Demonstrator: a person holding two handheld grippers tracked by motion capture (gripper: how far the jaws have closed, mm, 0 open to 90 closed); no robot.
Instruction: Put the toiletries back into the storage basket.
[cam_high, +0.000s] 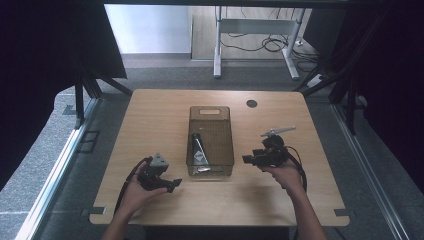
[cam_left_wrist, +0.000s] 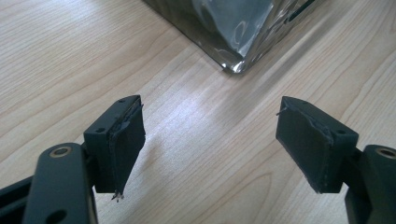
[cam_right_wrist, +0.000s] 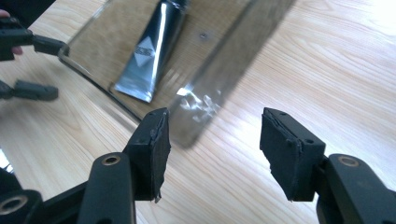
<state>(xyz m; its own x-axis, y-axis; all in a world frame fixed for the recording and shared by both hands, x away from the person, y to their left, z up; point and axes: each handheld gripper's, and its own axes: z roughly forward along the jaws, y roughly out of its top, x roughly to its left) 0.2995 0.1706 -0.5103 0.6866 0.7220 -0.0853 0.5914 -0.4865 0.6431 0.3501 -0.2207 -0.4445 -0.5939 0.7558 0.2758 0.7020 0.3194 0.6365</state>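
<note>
So in the high view there's a light wooden desk (cam_high: 150, 120) with a smoky see-through plastic bin (cam_high: 211, 141) sitting dead centre of the frame, long side running away from the person, handle cutout at the far end. Inside it a dark tube (cam_high: 199, 150) with a white diamond label lies on the bottom, toward the near left part of the bin. The left hand-held gripper (cam_high: 170, 184) sits at lower left of centre, just off the bin's near left corner and not touching it, jaws pointing right. The right hand-held gripper (cam_high: 248, 159) is just right of the bin's near end, jaws pointing left at the wall, apart from it too. Both are released with nothing between the pads: in the left gripper view the left hand-held gripper (cam_left_wrist: 210, 140) is spread wide over bare wood, with the bin's corner (cam_left_wrist: 236, 63) at the top of the frame, and in the right gripper view the right hand-held gripper (cam_right_wrist: 215, 149) is equally wide open, the bin (cam_right_wrist: 219, 79) and the tube (cam_right_wrist: 152, 51) lying in the upper left of the frame. The other gripper's jaws (cam_right_wrist: 37, 67) peek in at the left edge there. A round black grommet (cam_high: 251, 103) sits in the desk at upper right of the bin.
</note>
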